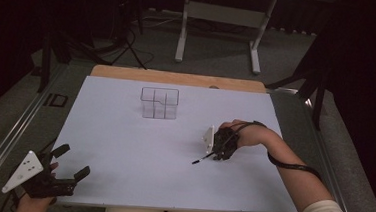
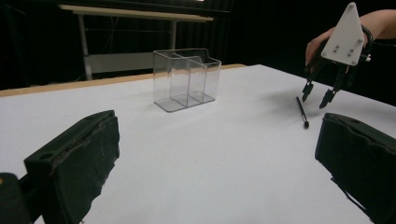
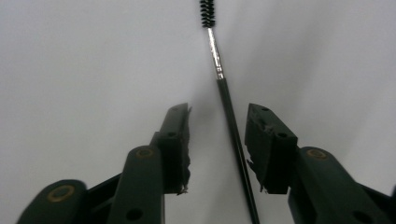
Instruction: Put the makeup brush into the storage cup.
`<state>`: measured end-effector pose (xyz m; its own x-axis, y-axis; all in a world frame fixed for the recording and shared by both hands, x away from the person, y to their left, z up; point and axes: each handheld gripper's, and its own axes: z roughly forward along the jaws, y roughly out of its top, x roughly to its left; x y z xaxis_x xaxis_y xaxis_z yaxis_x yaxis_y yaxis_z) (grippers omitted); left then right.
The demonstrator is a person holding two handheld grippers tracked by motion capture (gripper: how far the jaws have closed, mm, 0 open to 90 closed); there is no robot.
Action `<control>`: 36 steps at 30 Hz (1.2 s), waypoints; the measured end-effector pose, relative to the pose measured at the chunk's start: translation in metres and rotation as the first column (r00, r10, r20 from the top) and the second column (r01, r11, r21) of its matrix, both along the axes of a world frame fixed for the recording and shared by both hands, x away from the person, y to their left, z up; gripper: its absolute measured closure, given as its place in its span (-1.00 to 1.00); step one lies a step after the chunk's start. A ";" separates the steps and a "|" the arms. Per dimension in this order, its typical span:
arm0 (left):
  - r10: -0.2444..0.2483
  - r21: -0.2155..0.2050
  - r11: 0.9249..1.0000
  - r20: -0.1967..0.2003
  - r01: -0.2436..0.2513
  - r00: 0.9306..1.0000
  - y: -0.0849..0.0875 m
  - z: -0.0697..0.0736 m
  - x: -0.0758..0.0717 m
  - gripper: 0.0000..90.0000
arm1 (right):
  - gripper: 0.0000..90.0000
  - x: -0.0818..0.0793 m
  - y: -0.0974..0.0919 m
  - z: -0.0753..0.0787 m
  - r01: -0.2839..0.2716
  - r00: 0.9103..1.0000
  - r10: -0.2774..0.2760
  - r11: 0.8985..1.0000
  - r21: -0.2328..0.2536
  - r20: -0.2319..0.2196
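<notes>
While the right gripper (image 3: 217,140) points down at the white table surface (image 1: 123,146), its 2 black jaws stand on either side of a thin black-handled brush with a silver neck and a small dark bristle head (image 3: 224,93), with gaps on both sides, so the pads do not press on it. That brush lies flat on the surface, and its handle runs between the jaws and on out past their tips. In the high view the right gripper (image 1: 221,151) sits near the right edge of the surface, about midway between the near and far edges, and the brush (image 1: 201,159) pokes out from under it toward the near left. From the left gripper view, the right gripper's tips (image 2: 316,98) hang just above the surface beside the brush (image 2: 302,112).

Down at the near left corner, the left gripper (image 1: 71,165) rests with its jaws spread wide apart and nothing between them.

Toward the far edge, near the middle, stands a clear plastic organiser box with 3 compartments (image 1: 159,103), well apart from both grippers.
</notes>
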<state>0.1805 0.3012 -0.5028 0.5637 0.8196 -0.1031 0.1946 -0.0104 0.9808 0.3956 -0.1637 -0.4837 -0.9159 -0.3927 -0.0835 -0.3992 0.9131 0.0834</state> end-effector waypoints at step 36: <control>0.034 0.027 0.999 -0.013 -0.033 0.999 0.004 -0.002 -0.008 -0.98 | 0.91 0.017 0.022 -0.011 -0.038 0.997 0.031 0.994 -0.104 -0.064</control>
